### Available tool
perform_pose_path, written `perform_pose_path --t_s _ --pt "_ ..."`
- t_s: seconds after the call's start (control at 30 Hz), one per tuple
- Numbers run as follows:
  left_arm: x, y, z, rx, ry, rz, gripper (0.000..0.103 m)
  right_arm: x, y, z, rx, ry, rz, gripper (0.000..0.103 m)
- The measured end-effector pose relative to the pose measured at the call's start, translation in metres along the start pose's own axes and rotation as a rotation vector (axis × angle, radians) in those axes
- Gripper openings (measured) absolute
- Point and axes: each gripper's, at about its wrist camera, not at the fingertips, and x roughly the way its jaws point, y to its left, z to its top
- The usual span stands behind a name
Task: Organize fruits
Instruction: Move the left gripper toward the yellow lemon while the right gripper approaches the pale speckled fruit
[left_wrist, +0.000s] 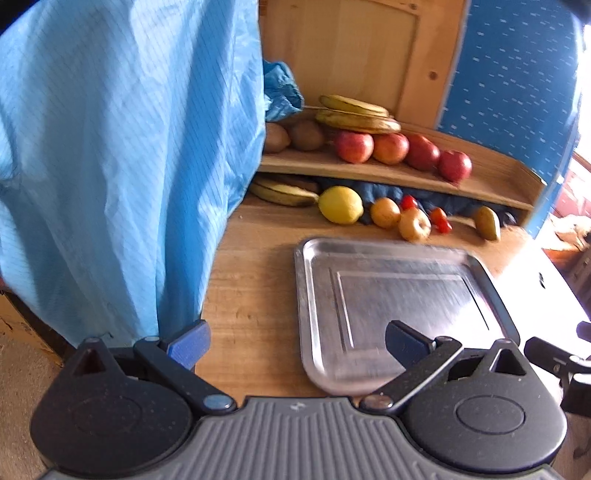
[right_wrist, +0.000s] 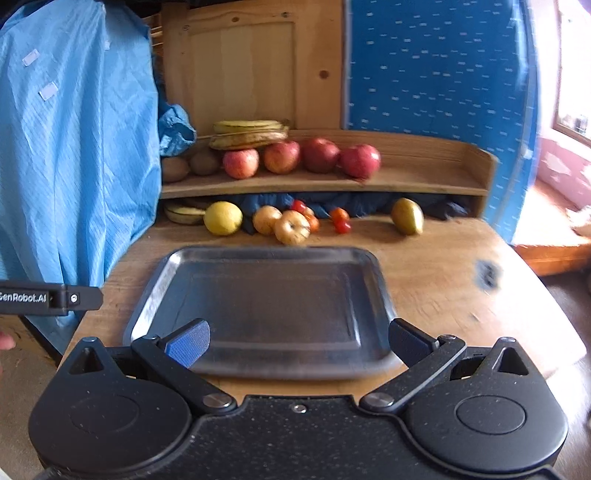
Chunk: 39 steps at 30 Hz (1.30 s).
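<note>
An empty metal tray (right_wrist: 266, 295) (left_wrist: 391, 295) lies on the wooden table. Beyond it, loose fruit lies along the shelf's foot: a lemon (right_wrist: 222, 218) (left_wrist: 340, 204), two yellow apples (right_wrist: 291, 227) (left_wrist: 414, 224), small tomatoes (right_wrist: 341, 219) (left_wrist: 439, 219), a pear (right_wrist: 407, 216) (left_wrist: 487, 222) and a banana (right_wrist: 183, 214) (left_wrist: 282, 194). On the shelf sit red apples (right_wrist: 319, 155) (left_wrist: 389, 147), bananas (right_wrist: 249, 134) (left_wrist: 356, 116) and kiwis (right_wrist: 204, 161) (left_wrist: 306, 134). My right gripper (right_wrist: 298, 341) is open at the tray's near edge. My left gripper (left_wrist: 295, 343) is open beside the tray's left corner.
A blue garment (left_wrist: 122, 166) (right_wrist: 74, 155) hangs at the left, close to the table edge. A wooden shelf (right_wrist: 406, 184) with a wood panel and blue patterned wall behind. A fingertip (right_wrist: 5, 341) shows at far left. The left gripper's body (right_wrist: 48, 297) juts in.
</note>
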Motion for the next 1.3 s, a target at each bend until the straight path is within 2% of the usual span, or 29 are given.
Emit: perform_pose_path --t_s 0.2,0.33,0.57,0.8,1.3 --pt "0.034 -0.018 0.032 -0.039 0.009 0.033 0.103 0.058 -0.012 0.035 -0.046 0.058 0.130 0.103" --pt "0.058 -0.031 0.053 -0.052 0.029 0.037 0.103 0.091 -0.017 0.052 -0.105 0.083 0.131 0.103" --pt "0.102 -0.051 0.086 -0.057 0.054 0.050 0.103 0.139 -0.037 0.074 -0.127 0.133 0.205 0.102" --pt "0.148 -0.059 0.110 -0.094 0.129 0.119 0.102 0.179 -0.047 0.088 -0.159 0.162 0.237 0.102" --pt "0.220 -0.072 0.139 -0.130 0.185 0.172 0.102 0.255 -0.049 0.114 -0.104 0.242 0.311 0.094"
